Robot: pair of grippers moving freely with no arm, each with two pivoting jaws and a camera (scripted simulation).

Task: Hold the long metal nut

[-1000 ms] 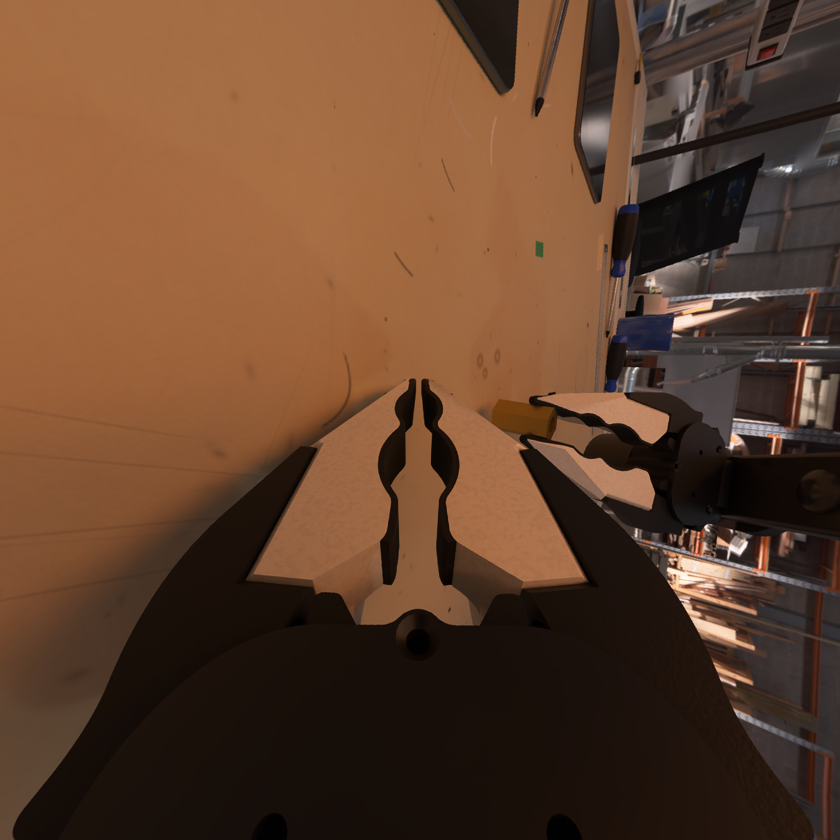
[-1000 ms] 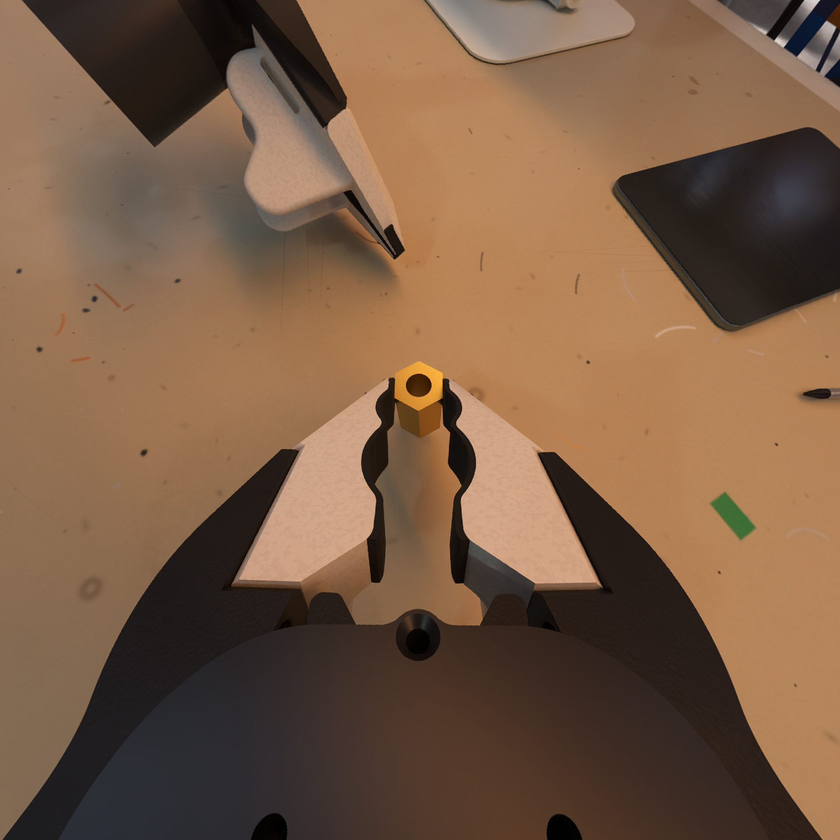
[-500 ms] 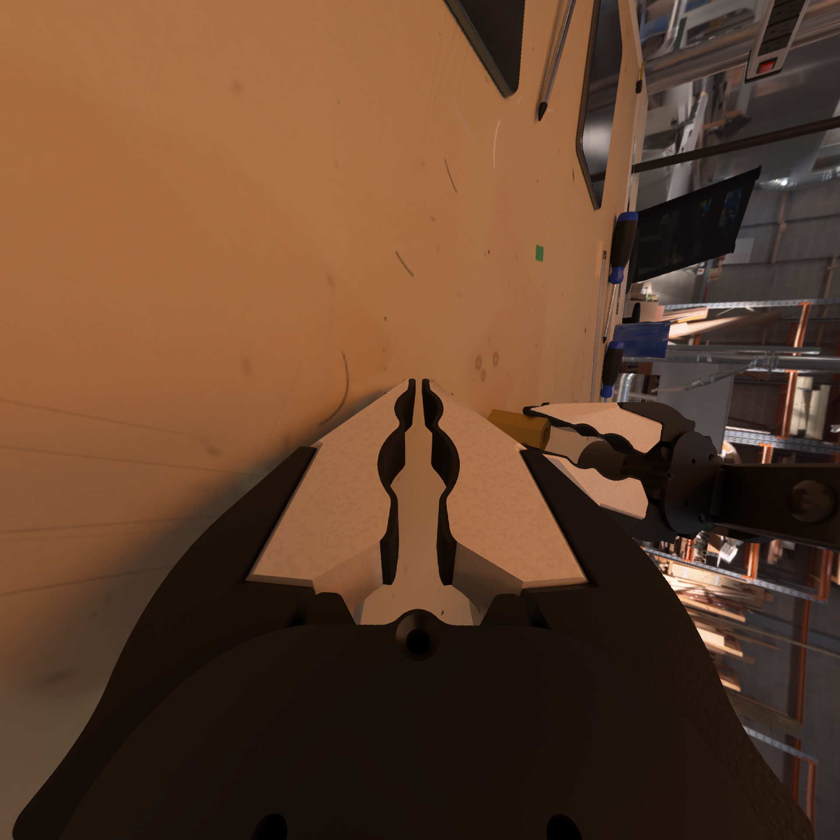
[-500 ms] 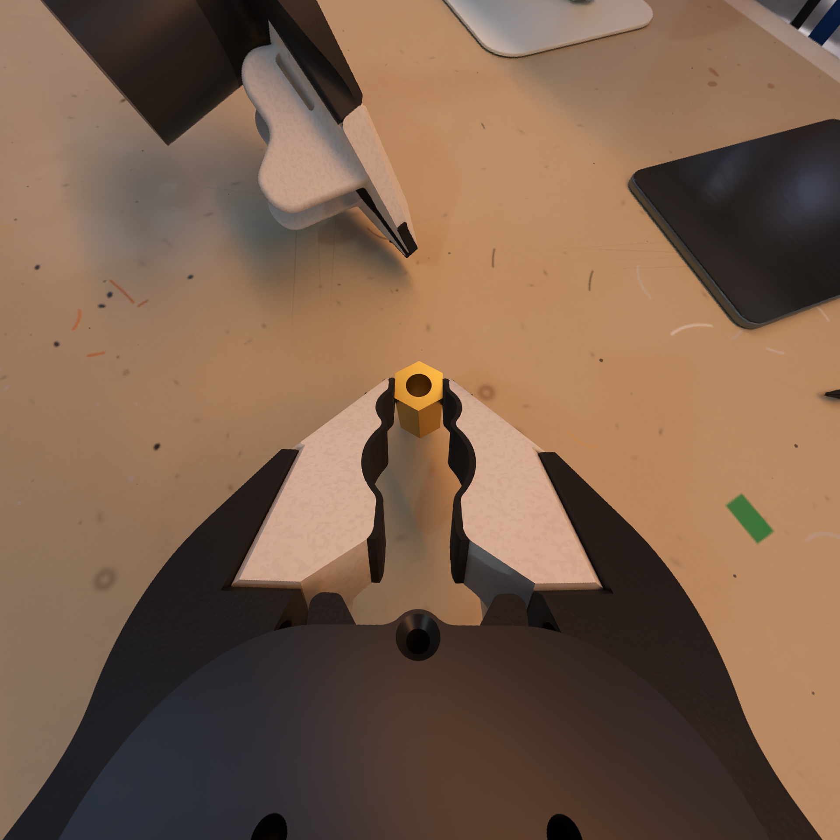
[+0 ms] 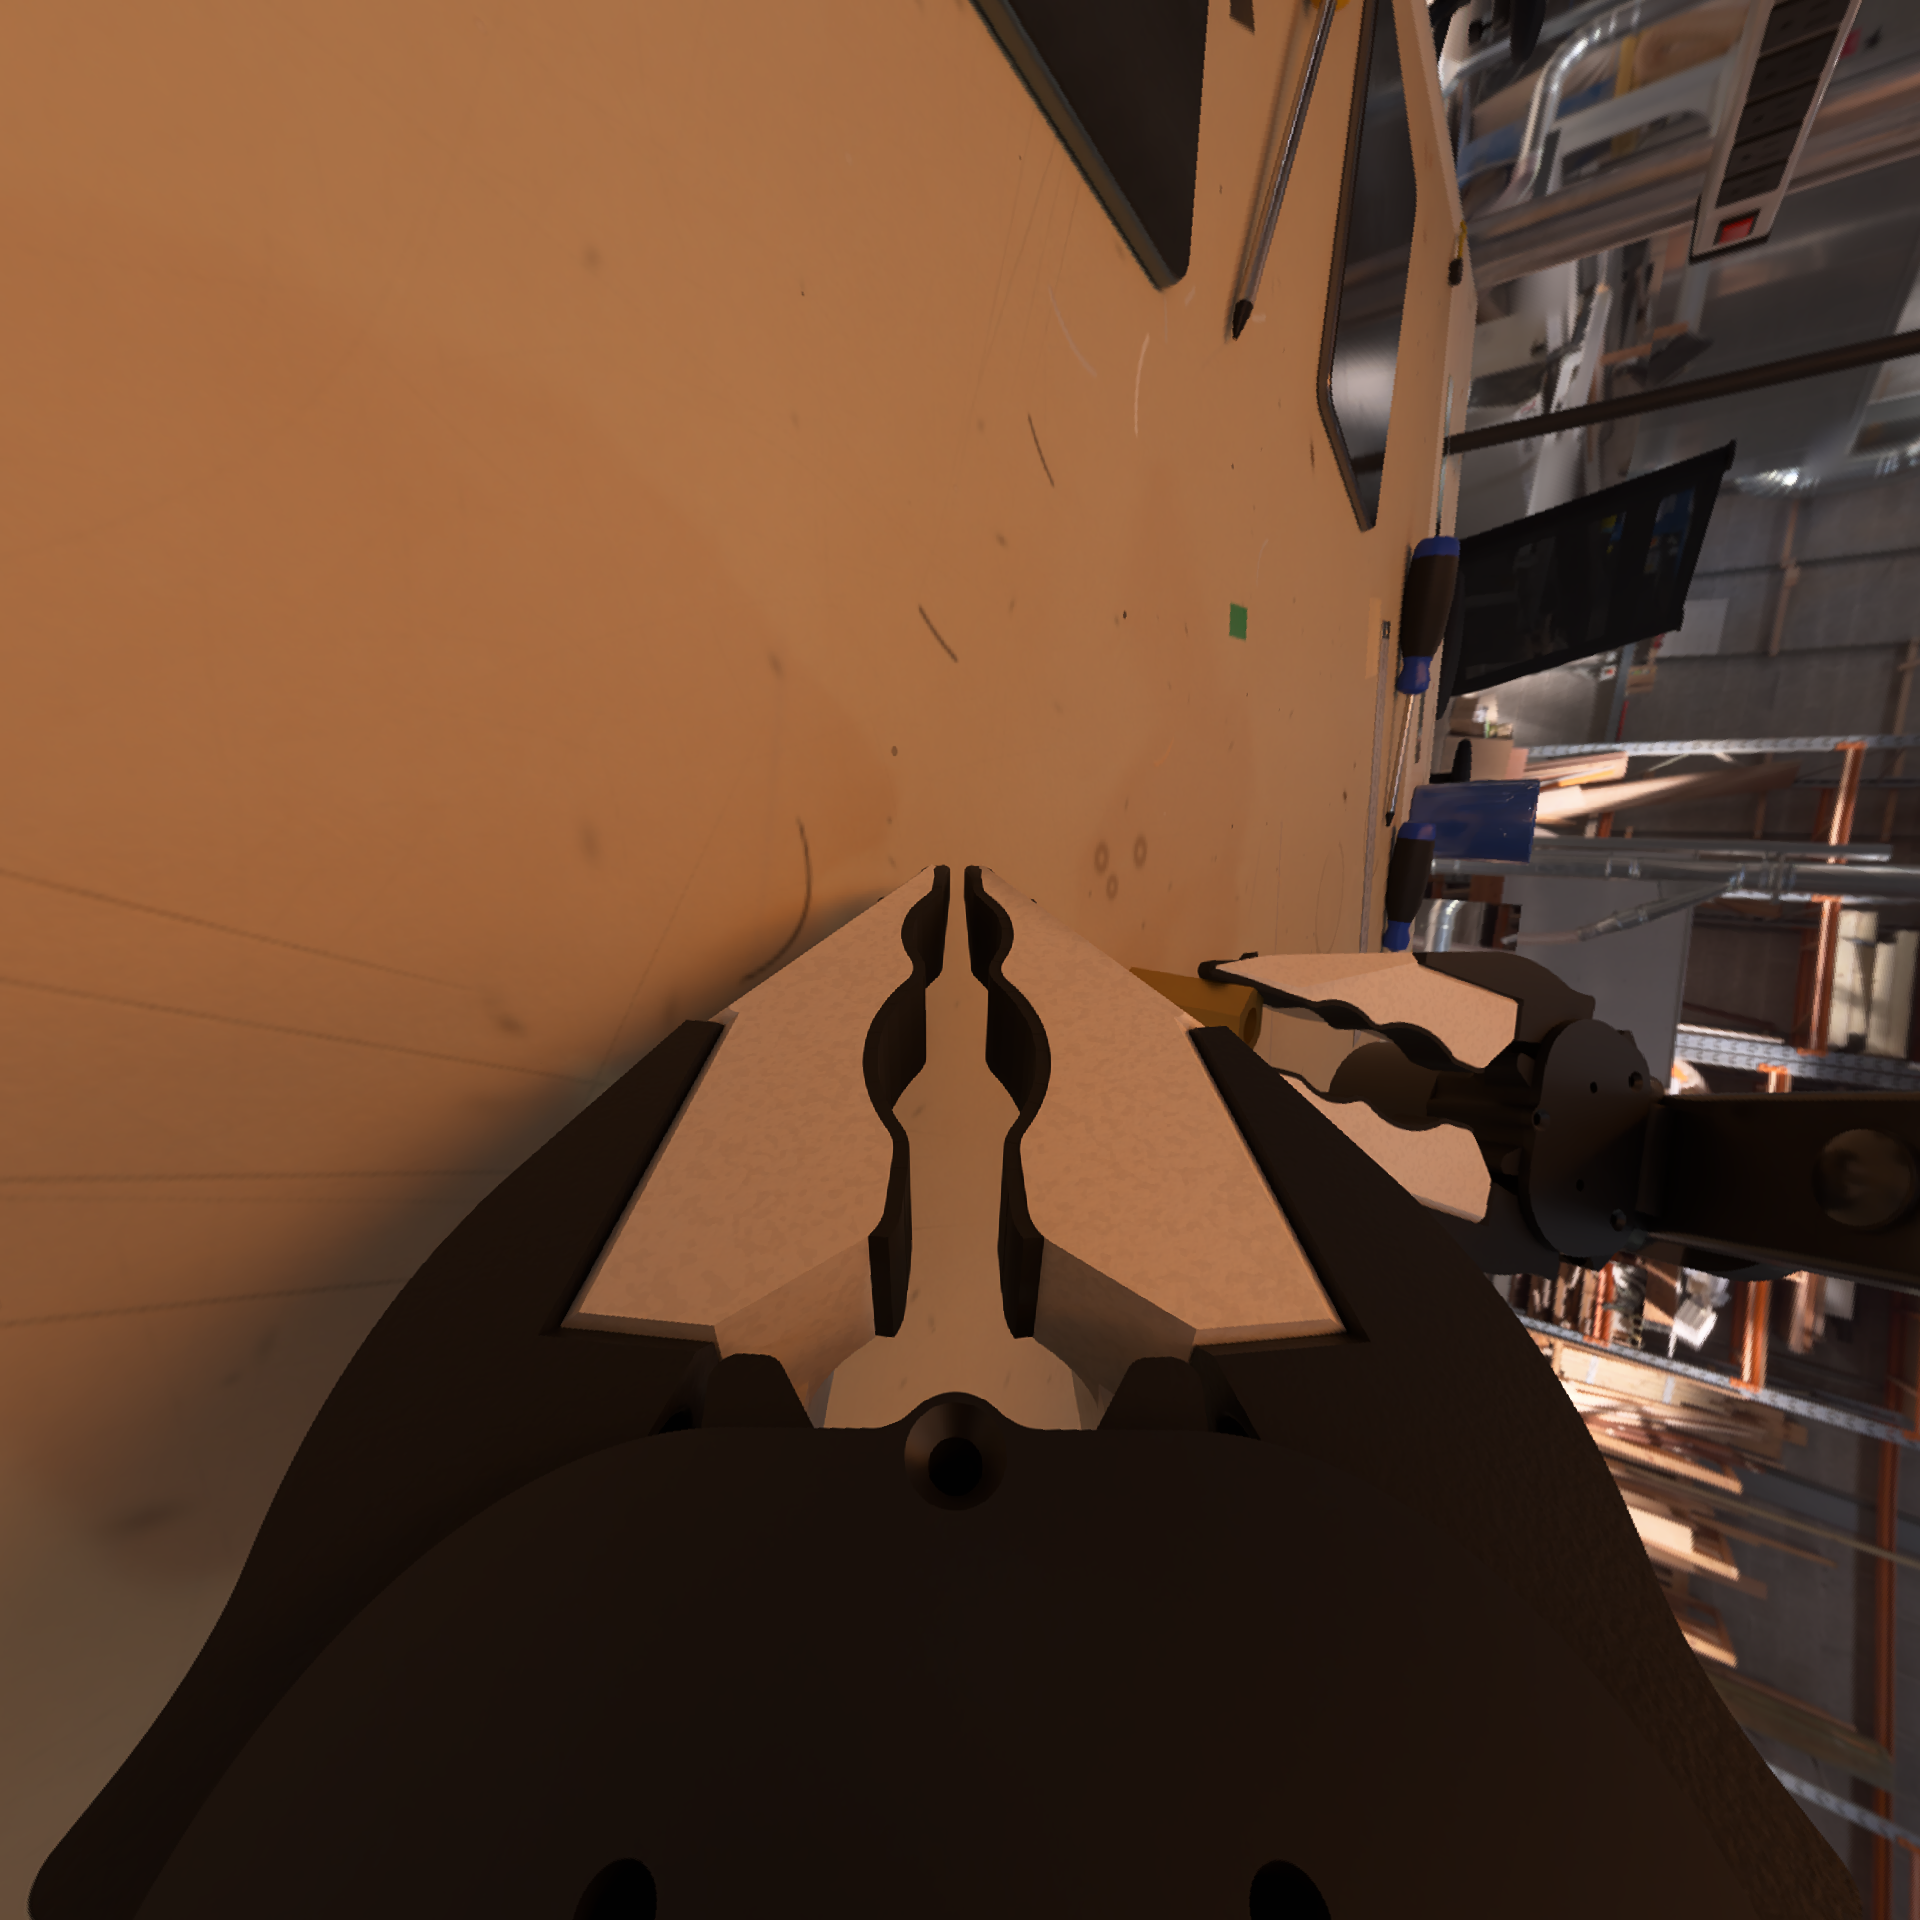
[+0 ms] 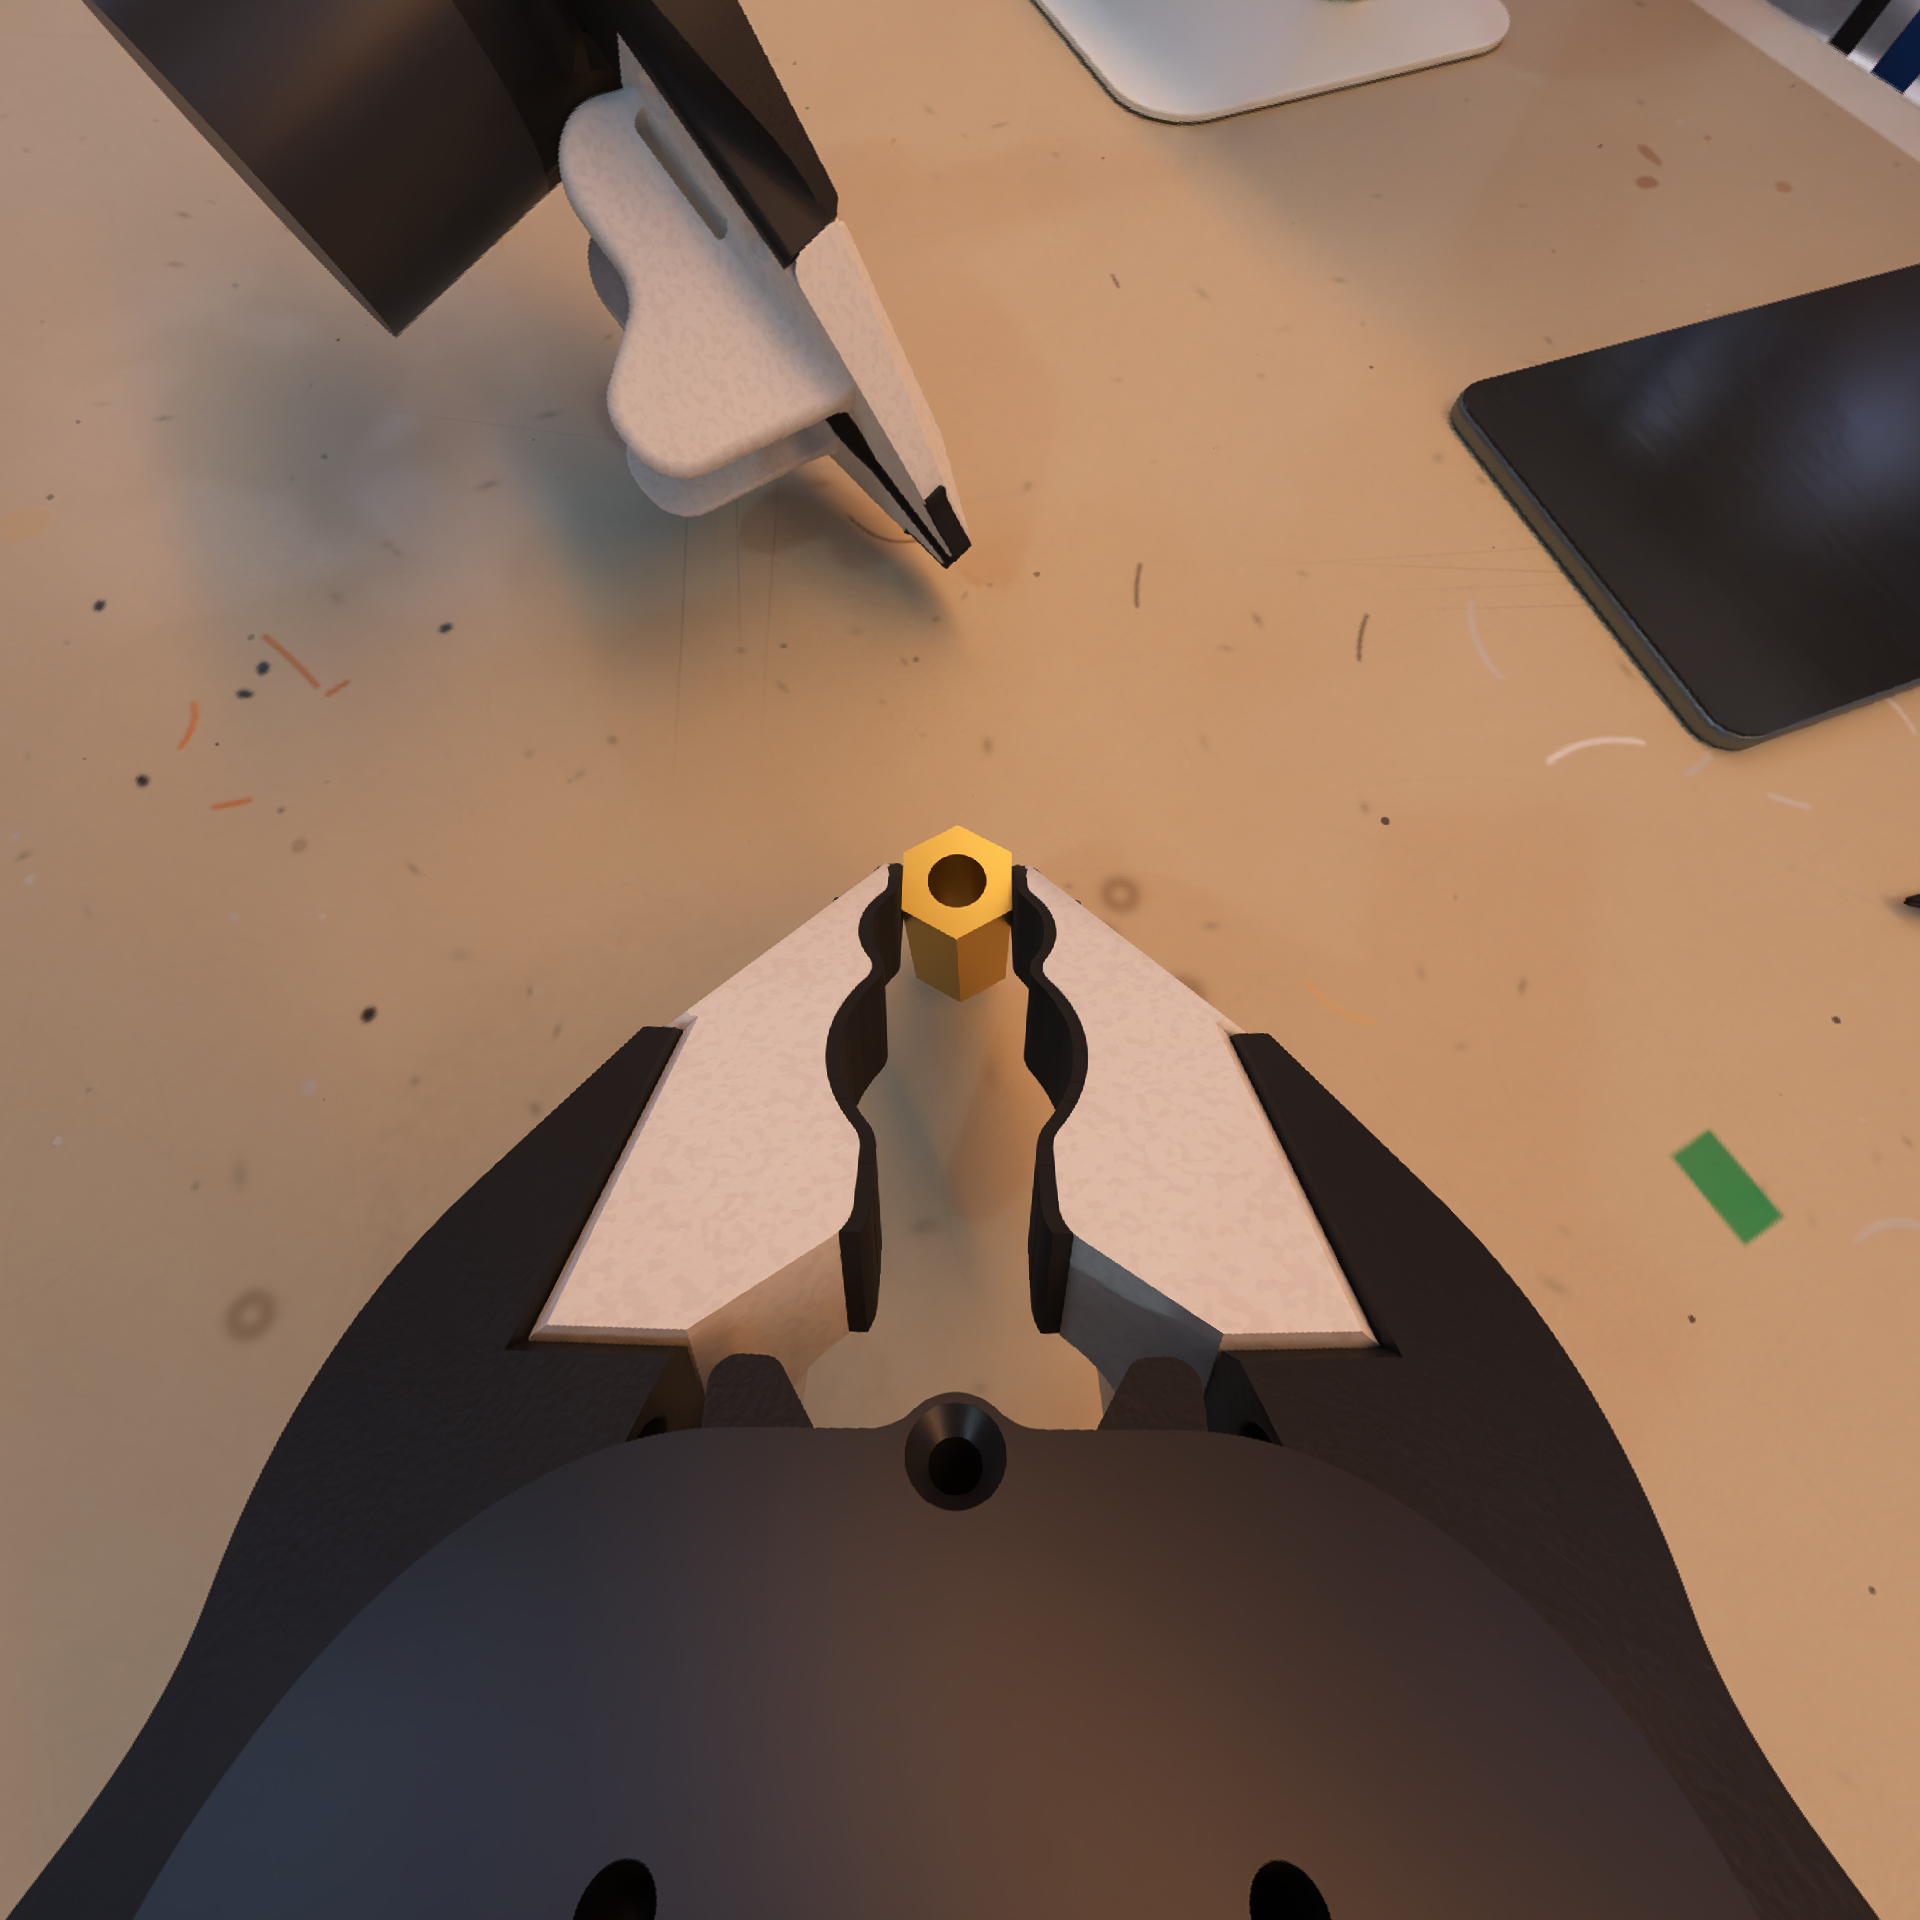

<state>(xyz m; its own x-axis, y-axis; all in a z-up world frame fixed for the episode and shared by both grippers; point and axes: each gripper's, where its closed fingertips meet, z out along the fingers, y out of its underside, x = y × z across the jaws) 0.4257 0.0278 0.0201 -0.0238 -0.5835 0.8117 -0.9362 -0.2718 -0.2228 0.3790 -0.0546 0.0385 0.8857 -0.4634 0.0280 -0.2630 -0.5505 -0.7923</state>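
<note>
The long metal nut [image 6: 957, 914] is a brass-coloured hexagonal piece with a round bore. My right gripper [image 6: 957, 883] is shut on it at the fingertips and holds it above the wooden table, bore facing the camera. In the left wrist view the nut [image 5: 1205, 1003] pokes out of the right gripper [image 5: 1231, 1013] at the right, partly hidden behind my own finger. My left gripper [image 5: 956, 871] is shut and empty, its tips close to the table. It also shows in the right wrist view [image 6: 951, 540], beyond the nut and to the left.
A black tablet [image 6: 1725, 499] lies at the right and a white base plate [image 6: 1278, 52] at the far edge. A green tape mark [image 6: 1727, 1187] is on the table. In the left wrist view, a pen [image 5: 1273, 177], screwdrivers [image 5: 1421, 623] and shelving show near the table's edge.
The right gripper has moved with the nut, so the table and the left gripper appear shifted right and nearer in its view. The left gripper stays shut.
</note>
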